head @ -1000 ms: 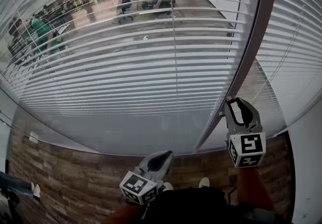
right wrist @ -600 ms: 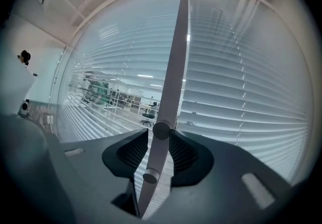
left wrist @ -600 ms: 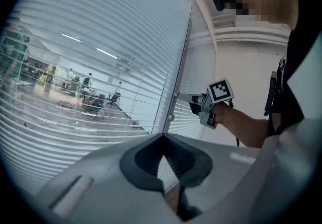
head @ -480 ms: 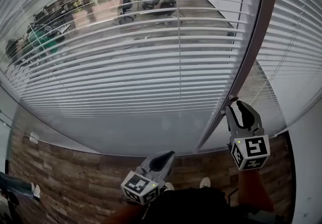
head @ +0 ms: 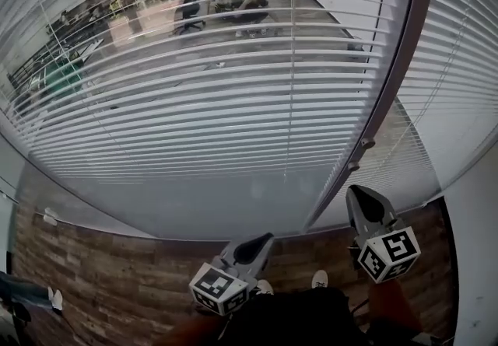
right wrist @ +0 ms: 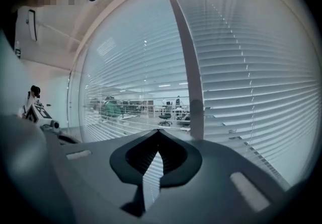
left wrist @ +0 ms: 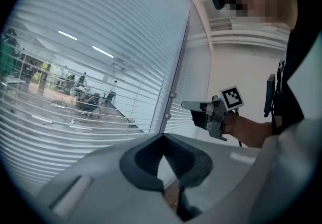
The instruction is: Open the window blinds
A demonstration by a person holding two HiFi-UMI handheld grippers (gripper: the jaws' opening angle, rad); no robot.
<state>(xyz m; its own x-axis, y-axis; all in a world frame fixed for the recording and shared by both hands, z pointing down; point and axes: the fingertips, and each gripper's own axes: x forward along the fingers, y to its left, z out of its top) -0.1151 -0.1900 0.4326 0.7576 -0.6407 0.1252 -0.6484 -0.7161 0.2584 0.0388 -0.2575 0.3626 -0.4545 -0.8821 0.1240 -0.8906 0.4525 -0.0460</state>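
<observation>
We see pale, even light coming through the blinds [head: 233,103] from the lit room beyond, with ceiling strip lights [left wrist: 68,35] glaring faintly, while the wooden floor [head: 117,274] lies dim. All views bow the slats strongly; both gripper views darken to black at their rims, and their near foreground is soft.

We list: left gripper [head: 265,238] and right gripper [head: 355,191], grey shells, black ribbed pads [left wrist: 183,160], each bearing a white cube [head: 216,290] of black square markers; dark top [head: 303,319]; white shoes [head: 320,279].
</observation>
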